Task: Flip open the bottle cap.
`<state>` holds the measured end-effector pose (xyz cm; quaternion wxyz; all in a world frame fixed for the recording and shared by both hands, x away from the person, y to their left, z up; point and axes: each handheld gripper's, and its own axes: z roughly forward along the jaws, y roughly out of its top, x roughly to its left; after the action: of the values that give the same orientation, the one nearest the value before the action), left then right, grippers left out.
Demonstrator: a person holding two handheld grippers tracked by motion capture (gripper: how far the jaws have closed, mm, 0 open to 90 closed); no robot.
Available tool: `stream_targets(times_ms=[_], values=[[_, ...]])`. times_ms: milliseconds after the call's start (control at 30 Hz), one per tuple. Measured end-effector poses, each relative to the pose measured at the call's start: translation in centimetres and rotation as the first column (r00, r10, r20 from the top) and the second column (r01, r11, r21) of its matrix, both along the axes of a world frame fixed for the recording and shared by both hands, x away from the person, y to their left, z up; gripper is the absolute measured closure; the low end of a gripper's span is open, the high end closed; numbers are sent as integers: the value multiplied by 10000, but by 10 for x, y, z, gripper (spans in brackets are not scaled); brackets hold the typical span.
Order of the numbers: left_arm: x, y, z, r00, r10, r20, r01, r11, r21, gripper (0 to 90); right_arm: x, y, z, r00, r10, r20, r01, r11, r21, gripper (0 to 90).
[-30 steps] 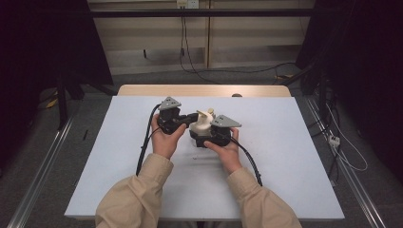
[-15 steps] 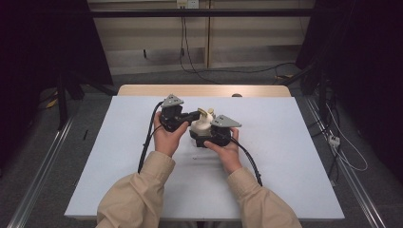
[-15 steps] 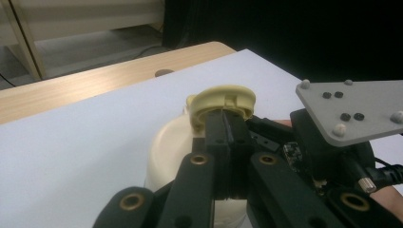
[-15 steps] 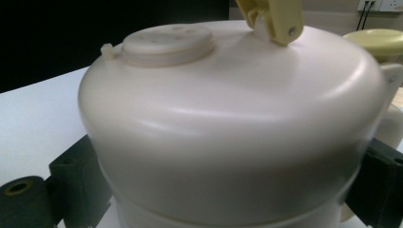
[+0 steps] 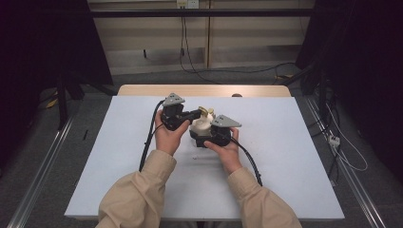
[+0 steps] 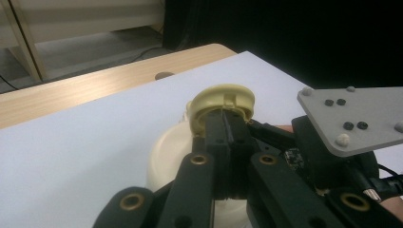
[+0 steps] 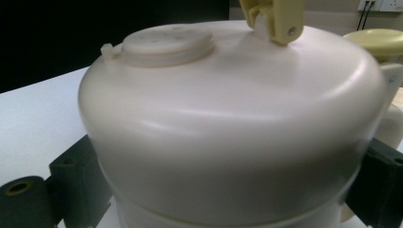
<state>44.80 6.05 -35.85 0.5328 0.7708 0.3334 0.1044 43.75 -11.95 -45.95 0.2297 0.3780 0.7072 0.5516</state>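
The cream container (image 5: 201, 126) sits on the white table (image 5: 285, 161), near its middle towards the far edge. The right gripper (image 5: 209, 135) has its jaws spread wide around the container's body (image 7: 228, 128), seemingly to steady it. At the container's top, the left gripper (image 6: 227, 124) is nearly closed, pinching the rim of a yellow cap (image 6: 223, 99), probably to turn or lift it.
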Motion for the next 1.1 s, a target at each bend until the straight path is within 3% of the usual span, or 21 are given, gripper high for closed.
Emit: stream_targets(times_ms=[1100], values=[[7, -7, 1, 10000, -70, -67, 71, 9999, 103, 900, 0, 0, 0, 10000, -39, 7, 39, 10000, -14, 63]])
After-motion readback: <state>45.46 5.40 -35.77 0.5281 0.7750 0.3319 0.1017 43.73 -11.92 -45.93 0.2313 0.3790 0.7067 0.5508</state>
